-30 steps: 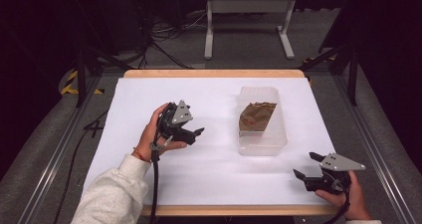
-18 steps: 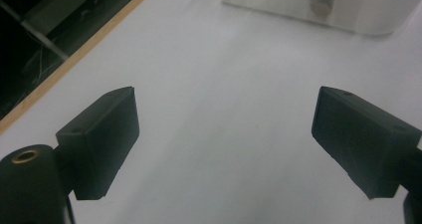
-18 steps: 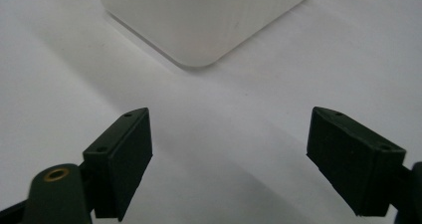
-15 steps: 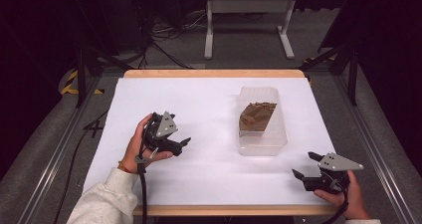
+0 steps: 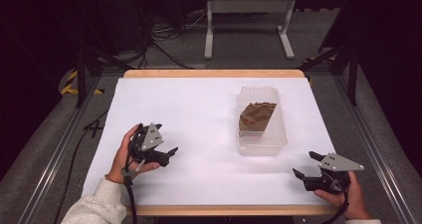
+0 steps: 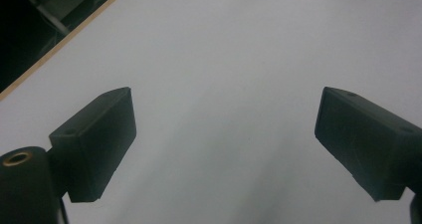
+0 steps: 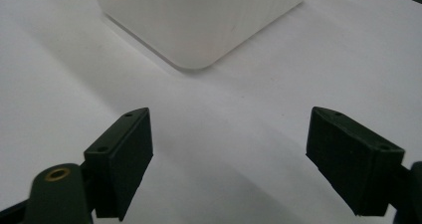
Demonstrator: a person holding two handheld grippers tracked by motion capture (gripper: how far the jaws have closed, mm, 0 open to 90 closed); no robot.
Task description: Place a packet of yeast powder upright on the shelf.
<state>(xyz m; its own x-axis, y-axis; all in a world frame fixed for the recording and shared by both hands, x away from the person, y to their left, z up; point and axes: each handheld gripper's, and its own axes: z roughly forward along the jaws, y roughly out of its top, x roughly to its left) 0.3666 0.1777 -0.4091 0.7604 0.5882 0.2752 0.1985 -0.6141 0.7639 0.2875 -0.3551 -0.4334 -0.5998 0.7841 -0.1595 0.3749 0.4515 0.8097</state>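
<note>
Left gripper (image 5: 169,153): jaws stand wide, nothing between them, having just been opening a little further; in the left gripper view only bare white bench (image 6: 239,50) lies beyond them. The gripper sits low over the near-left part of the bench, jaws pointing toward the middle, the left hand (image 5: 124,157) wrapped round its body, cable trailing off the near edge.

Right gripper (image 5: 306,165): jaws also wide, empty. It is at the near-right corner of the bench, held by the right hand (image 5: 351,196), jaws aimed toward the clear plastic container (image 5: 262,134). The right gripper view has a rounded corner of the container (image 7: 199,20) just ahead of the jaws, not touching.

The container stands right of centre on the bench, with a brown crumpled item (image 5: 254,115) inside it. It is well apart from the left gripper and near the right one.
</note>
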